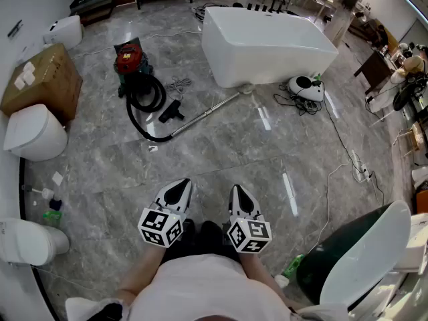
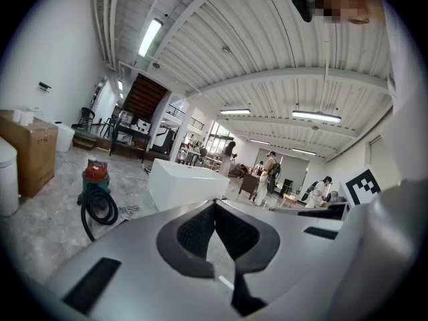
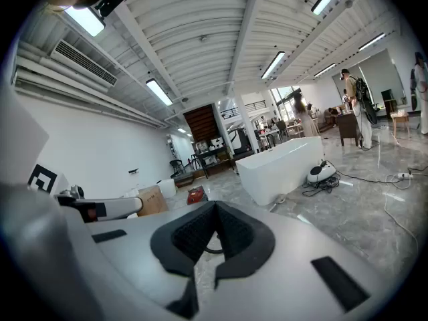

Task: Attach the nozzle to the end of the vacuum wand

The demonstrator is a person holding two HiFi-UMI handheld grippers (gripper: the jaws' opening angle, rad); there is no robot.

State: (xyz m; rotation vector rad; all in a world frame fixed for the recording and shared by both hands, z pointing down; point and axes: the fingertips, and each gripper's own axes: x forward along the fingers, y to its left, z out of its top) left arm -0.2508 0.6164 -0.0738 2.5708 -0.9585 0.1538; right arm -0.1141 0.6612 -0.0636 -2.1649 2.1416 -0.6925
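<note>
A red canister vacuum [image 1: 129, 59] stands on the grey floor at upper left, with its black hose [image 1: 144, 99] looped beside it. The metal wand [image 1: 207, 112] lies on the floor, running from the hose toward the white bathtub [image 1: 264, 42]. A black nozzle [image 1: 171, 111] lies apart from the wand, just left of it. My left gripper [image 1: 179, 187] and right gripper [image 1: 239, 191] are held side by side close to my body, far from these parts, both shut and empty. In the left gripper view the vacuum [image 2: 95, 176] stands left of the shut left gripper [image 2: 215, 202]. The right gripper [image 3: 215, 204] is shut too.
A cardboard box [image 1: 40, 79] and white toilets [image 1: 33, 134] line the left wall. A white device [image 1: 306, 87] with tangled cables lies right of the tub, and a cable trails down the floor. A dark green and white fixture [image 1: 354, 259] stands at lower right. People stand far off.
</note>
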